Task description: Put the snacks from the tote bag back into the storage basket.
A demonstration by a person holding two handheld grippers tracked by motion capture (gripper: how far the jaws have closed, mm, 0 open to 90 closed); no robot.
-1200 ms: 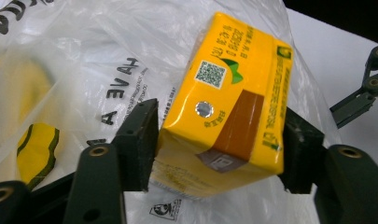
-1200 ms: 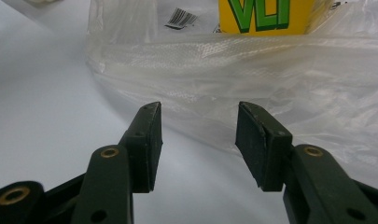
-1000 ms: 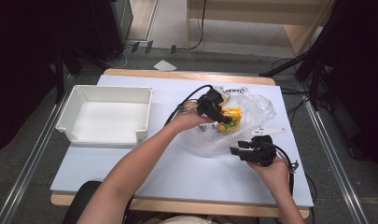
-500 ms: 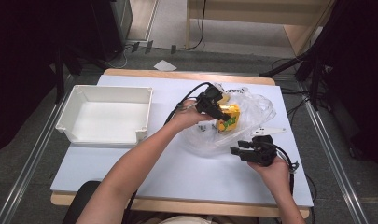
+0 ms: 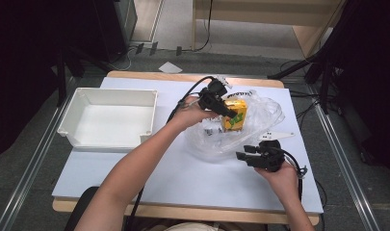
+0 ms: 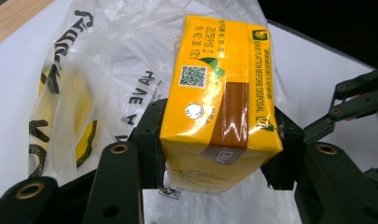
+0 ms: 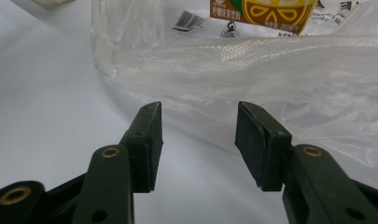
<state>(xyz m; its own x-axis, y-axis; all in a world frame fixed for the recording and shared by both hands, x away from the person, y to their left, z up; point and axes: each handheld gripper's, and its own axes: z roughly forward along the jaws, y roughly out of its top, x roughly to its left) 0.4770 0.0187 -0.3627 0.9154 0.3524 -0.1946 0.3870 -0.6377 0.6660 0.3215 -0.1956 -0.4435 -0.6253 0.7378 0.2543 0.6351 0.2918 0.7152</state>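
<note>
- My left gripper [image 5: 229,111] is pinching a yellow drink carton [image 6: 220,93] across its two sides; my jaws have just been closing a little further, and the pads are pressing on the carton.
- In the left gripper view the carton is sticking out forward past my pads, its top face with the small foil straw hole facing the camera.
- Directly beneath and behind the carton, a clear plastic bag [image 5: 260,126] is lying crumpled on the table [image 5: 192,183], with dark printed lettering on the part showing to the left of my left jaw.
- My right gripper [image 5: 242,154] is hovering just beside the near edge of the bag, jaws spread apart and holding nothing.
- In the right gripper view the folded rim of the bag is stretching across just ahead of my pads, touching neither; through the film beyond it the carton's orange fruit print is showing.
- Well to the left of my left gripper a white tray [image 5: 72,126] is sitting on the table.
- A small white plate-like piece [image 5: 275,136] is lying just beyond my right gripper.
</note>
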